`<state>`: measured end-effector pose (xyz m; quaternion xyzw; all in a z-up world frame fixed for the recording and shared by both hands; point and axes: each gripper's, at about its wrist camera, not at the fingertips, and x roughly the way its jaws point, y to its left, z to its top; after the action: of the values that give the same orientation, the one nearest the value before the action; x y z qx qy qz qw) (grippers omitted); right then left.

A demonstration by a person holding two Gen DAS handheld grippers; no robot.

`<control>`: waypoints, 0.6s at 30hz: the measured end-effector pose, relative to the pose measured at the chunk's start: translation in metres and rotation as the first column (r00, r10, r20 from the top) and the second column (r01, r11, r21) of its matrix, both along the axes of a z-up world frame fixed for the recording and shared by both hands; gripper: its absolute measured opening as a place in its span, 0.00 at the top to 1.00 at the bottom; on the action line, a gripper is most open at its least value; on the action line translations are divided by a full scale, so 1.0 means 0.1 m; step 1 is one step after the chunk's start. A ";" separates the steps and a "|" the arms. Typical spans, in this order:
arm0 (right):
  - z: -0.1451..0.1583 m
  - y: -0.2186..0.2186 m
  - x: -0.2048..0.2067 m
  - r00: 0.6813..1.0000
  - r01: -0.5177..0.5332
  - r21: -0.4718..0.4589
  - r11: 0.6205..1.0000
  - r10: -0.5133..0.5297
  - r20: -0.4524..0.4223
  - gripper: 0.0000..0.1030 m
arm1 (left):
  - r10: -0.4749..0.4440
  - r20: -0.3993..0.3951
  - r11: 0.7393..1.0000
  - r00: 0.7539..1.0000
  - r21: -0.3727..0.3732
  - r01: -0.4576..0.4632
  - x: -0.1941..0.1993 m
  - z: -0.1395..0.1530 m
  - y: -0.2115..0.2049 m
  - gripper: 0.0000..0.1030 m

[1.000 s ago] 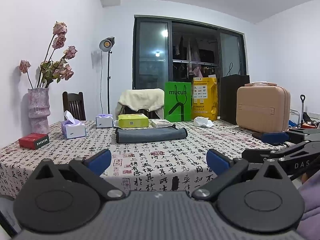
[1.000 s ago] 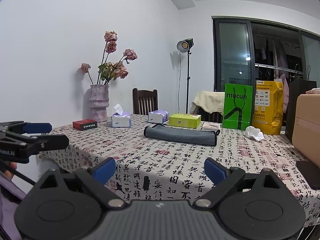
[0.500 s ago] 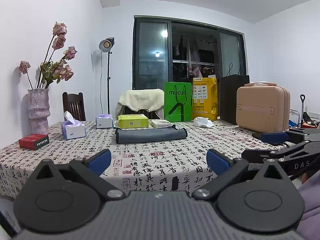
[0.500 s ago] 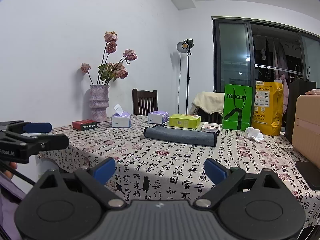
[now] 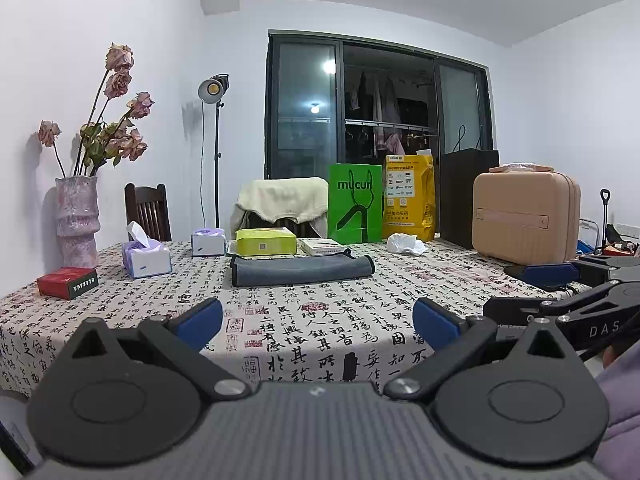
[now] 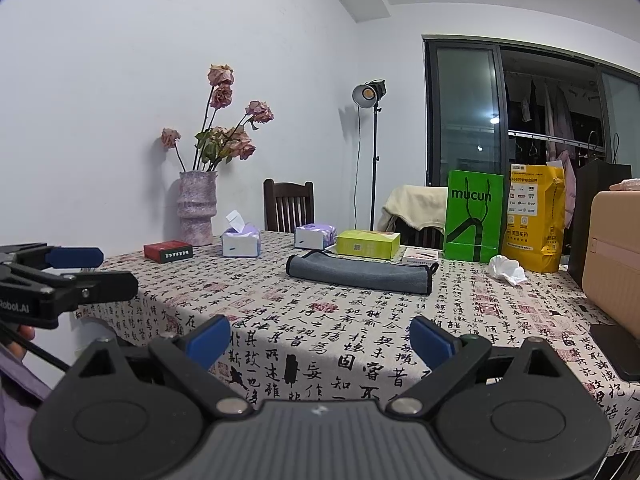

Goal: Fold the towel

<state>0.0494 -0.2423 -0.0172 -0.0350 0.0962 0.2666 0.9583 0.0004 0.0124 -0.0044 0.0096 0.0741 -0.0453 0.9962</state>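
A grey towel (image 5: 300, 270) lies folded into a long flat strip on the patterned tablecloth (image 5: 320, 320), far from both grippers; it also shows in the right wrist view (image 6: 360, 274). My left gripper (image 5: 318, 322) is open and empty, held at the table's near edge. My right gripper (image 6: 320, 338) is open and empty, also at the near edge. Each gripper shows in the other's view: the right one at the right (image 5: 560, 300), the left one at the left (image 6: 60, 280).
Behind the towel stand a yellow-green box (image 5: 266, 241), tissue packs (image 5: 146, 256), a red box (image 5: 67, 282), a vase of dried roses (image 5: 76, 220), a green bag (image 5: 355, 203), a yellow bag (image 5: 409, 196) and a tan case (image 5: 526, 216). A dark phone (image 6: 616, 350) lies right.
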 end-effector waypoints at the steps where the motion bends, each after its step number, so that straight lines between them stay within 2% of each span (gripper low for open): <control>1: 0.00 0.00 0.00 1.000 -0.001 0.000 1.000 0.001 0.000 0.06 | 0.000 0.000 1.000 1.000 -0.001 0.000 0.00 0.00 0.00 0.00; 18: 0.00 0.01 0.00 1.000 0.000 0.000 1.000 0.000 0.003 0.06 | -0.003 -0.001 1.000 1.000 0.001 0.003 0.00 -0.01 0.01 0.00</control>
<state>0.0492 -0.2410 -0.0176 -0.0355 0.0950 0.2665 0.9585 0.0007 0.0129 -0.0057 0.0100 0.0748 -0.0468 0.9961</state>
